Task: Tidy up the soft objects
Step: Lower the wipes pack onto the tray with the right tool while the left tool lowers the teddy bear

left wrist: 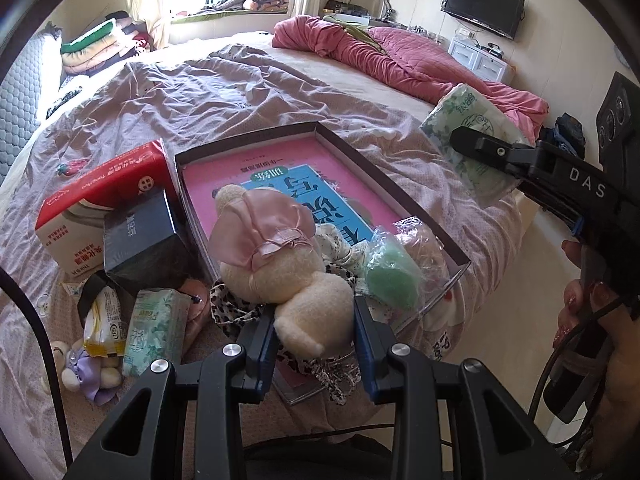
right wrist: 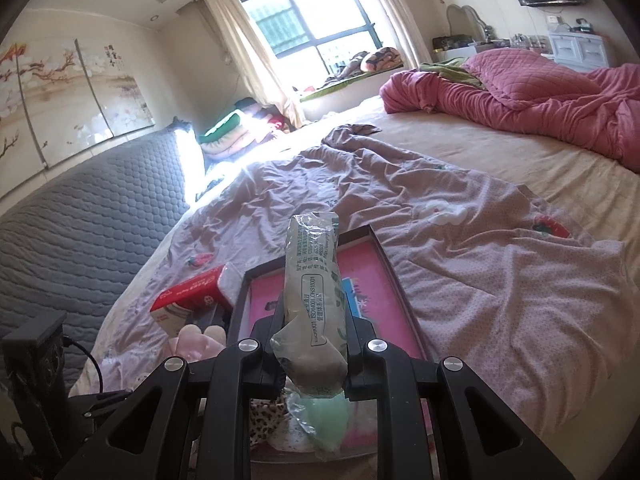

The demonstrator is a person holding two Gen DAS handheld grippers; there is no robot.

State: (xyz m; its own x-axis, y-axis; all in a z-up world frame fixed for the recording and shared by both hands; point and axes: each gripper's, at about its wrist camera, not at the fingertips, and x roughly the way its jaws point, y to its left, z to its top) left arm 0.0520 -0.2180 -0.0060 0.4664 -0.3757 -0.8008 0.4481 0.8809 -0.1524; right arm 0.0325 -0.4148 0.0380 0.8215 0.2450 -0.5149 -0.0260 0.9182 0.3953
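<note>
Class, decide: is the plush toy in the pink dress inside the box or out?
Partly in: the plush toy lies across the box's near edge, left gripper clamping it.

Fuzzy cream plush toy (left wrist: 280, 280) (satin pink cape); glossy crinkled plastic tissue pack (right wrist: 314, 300)

Bed (left wrist: 224, 92): wide, covered by a rumpled lilac sheet with strawberry prints.
Pink quilt (left wrist: 400, 54): heaped at the far side of the bed.
Window (right wrist: 316, 24): dark-framed, bright, with pale curtains (right wrist: 256, 52) beside it.
Television (left wrist: 482, 6): black, mounted on the wall.
White drawer unit (left wrist: 478, 56): below the television.
Grey quilted headboard (right wrist: 76, 224): under a blossom painting (right wrist: 60, 88).
</note>
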